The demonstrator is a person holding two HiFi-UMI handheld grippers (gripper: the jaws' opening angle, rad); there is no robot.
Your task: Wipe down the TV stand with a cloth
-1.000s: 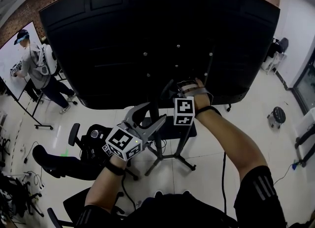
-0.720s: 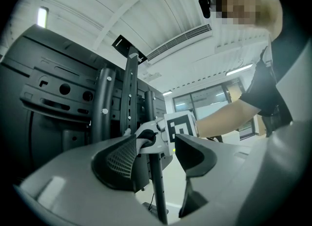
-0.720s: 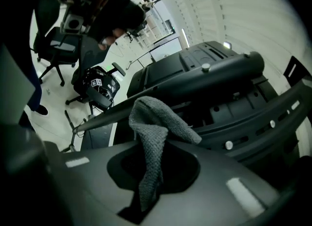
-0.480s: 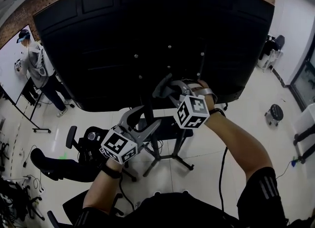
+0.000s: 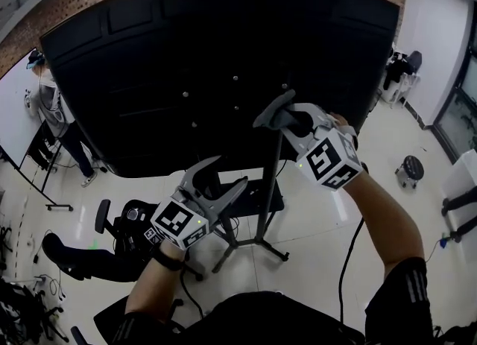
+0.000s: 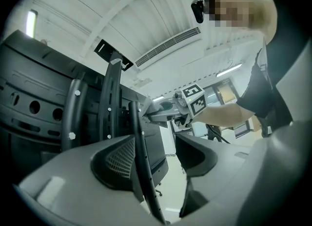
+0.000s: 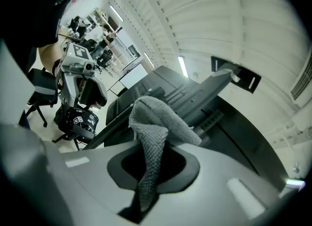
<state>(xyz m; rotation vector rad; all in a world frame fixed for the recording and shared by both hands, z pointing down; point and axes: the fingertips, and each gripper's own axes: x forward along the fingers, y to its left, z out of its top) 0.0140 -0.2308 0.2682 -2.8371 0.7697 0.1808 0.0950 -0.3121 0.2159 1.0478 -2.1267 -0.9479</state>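
Currently your right gripper [image 5: 282, 115] sits at about 1 o'clock in the head view, jaws clamped on a grey cloth [image 7: 155, 131]. One end is pinched deep in the gap. The rest folds loosely forward, just beside the upright pole [image 5: 270, 187] of the TV stand [image 5: 257, 241], under the black back of the TV [image 5: 186, 60].

Your left gripper [image 5: 227, 173] is lower, near 7 o'clock, with its jaws wide apart and gripping nothing. Its own view shows a thin perforated bar [image 6: 140, 161] rising through the gap, close to one jaw. Whether it touches I cannot tell.

Watch these risks:

- **Cloth slipping:** only a narrow strip looks gripped. A hard drag along the pole would likely pull it free, because the knit will catch more on metal than on the smooth pads.
- **Snagging:** the loose fold hangs forward of the jaws. It could hook on the bracket edges or the bolt heads on the TV's back at 12 o'clock.
- **Tipping:** the stand rests on slim spread legs and carries a big screen high up. A sideways push from either gripper could rock it.
- **Left gripper knock:** the bar stands between its jaws, so a twist of your wrist would lever against it.
- **Footing:** an office chair [image 5: 123, 220] crowds the floor at 8 o'clock.
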